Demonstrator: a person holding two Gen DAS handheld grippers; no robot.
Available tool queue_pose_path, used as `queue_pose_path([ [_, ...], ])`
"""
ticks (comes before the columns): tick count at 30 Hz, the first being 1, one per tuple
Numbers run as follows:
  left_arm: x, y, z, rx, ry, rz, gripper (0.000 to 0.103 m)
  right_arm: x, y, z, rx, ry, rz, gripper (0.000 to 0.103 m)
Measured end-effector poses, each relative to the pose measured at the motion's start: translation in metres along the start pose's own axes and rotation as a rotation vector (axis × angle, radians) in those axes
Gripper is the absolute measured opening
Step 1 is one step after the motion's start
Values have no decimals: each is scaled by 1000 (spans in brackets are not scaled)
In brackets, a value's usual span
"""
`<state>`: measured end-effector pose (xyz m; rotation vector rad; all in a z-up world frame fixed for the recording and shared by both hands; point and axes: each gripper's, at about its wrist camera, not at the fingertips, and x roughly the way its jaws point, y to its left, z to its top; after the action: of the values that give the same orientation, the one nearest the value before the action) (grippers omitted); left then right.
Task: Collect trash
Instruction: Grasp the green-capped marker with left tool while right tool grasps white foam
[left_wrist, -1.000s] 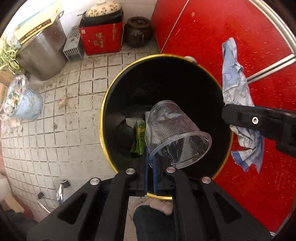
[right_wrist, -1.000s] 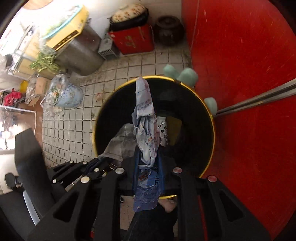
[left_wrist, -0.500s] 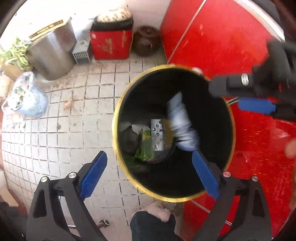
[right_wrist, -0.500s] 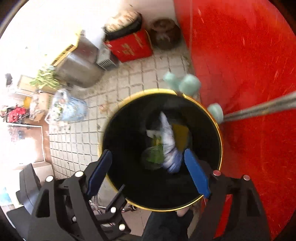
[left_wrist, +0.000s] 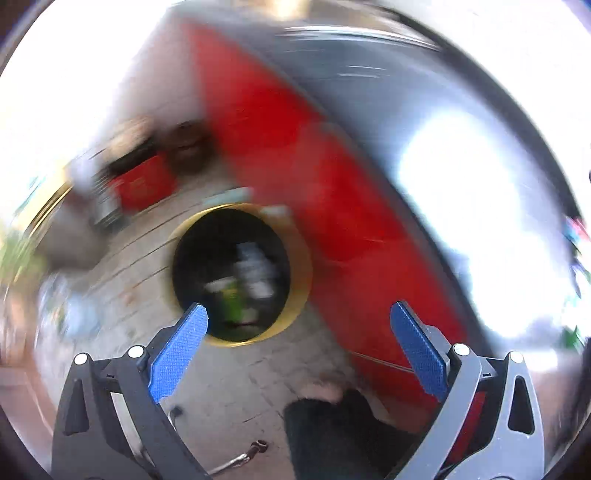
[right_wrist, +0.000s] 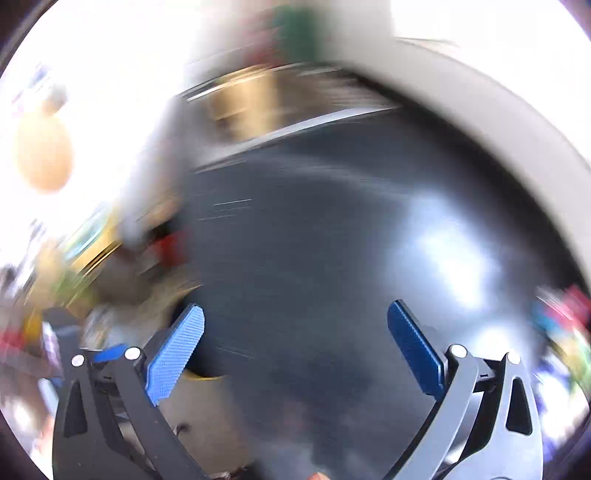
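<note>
Both views are heavily motion-blurred. The left gripper (left_wrist: 299, 325) has its jaws spread wide with nothing between the blue pads (left_wrist: 177, 352), as they were half a second ago; a second ago they were clamped on a clear plastic cup. The bin (left_wrist: 242, 275), black inside with a yellow rim, now looks smaller and sits lower-left of centre in the left view, so the gripper has pulled up and away from it. Inside the bin lies the trash (left_wrist: 251, 275): a pale smear and a green patch, too blurred to tell apart. The red panel (left_wrist: 295, 155) runs beside the bin, and the tiled floor (left_wrist: 258, 373) shows below.

The right gripper (right_wrist: 295, 325) also has its jaws wide apart and empty; a second ago they held a blue-patterned wrapper over the bin. Its view has swung off the bin onto a dark grey surface (right_wrist: 314, 258), with only a sliver of yellow rim (right_wrist: 205, 376) behind the left pad.
</note>
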<state>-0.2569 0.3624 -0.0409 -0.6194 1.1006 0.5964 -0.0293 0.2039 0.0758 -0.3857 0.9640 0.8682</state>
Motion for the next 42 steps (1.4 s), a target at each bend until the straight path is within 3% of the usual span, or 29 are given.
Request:
queue_pose_path([
  [4,-1,-99,16,262,19,-104,96,-68,-143,-61,250,25,-303,96],
  [8,-5,-200,13,524,15,-167,96,-131,-238,-145,557,59,-444,96],
  [14,13,-312,-13,790,57,-209,96,-177,-278,-247,848,41,-475,96],
  [19,36,-347,-31,920,97,-167,96,-178,-277,-283,934,52,-446,96],
  [24,50,-361,-27,925,79,-146,97,-164,-286,-273,910,72,-429,96],
  [33,51,-372,-19,938,112,-137,98,-80,-326,-181,761,95,-324,96],
  [40,57,-393,-12,925,156,-109,98,-32,-346,-146,717,133,-284,96],
  [41,58,-395,-10,924,161,-107,98,-29,-347,-145,708,133,-287,94],
  [42,59,-397,-9,921,169,-103,98,-28,-348,-145,698,135,-297,72],
])
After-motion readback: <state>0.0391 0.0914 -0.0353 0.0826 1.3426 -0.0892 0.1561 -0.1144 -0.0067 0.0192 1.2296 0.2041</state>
